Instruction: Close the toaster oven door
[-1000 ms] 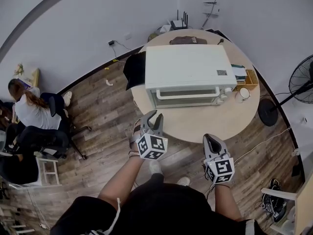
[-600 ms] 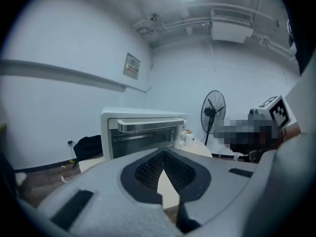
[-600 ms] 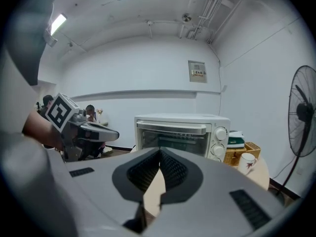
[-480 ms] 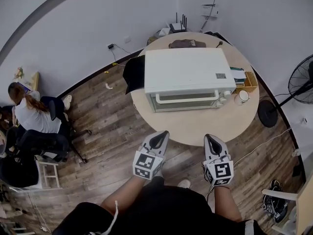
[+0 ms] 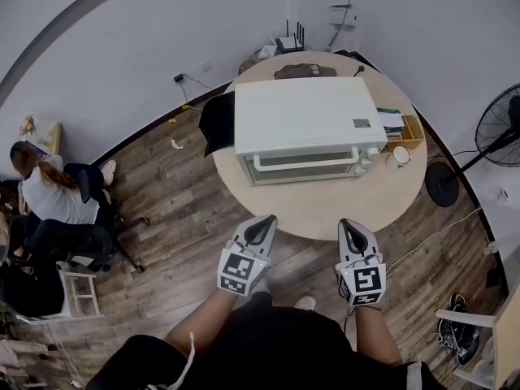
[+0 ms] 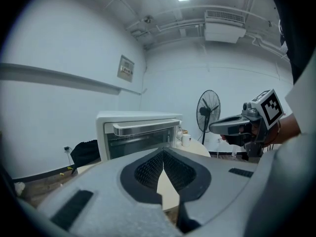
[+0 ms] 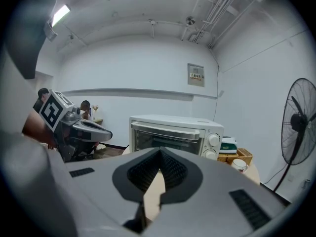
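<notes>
Head view: left gripper (image 5: 262,226) seemingly retreated from oven (image 5: 305,124).

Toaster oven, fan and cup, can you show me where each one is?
toaster oven (image 5: 305,112), head view, on its flat white top.
fan (image 5: 498,125), head view, on its round wire cage.
cup (image 5: 396,159), head view, on its open top.

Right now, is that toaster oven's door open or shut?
Shut. The toaster oven door stands upright, flush with the oven's front, its handle along the top edge.
</notes>
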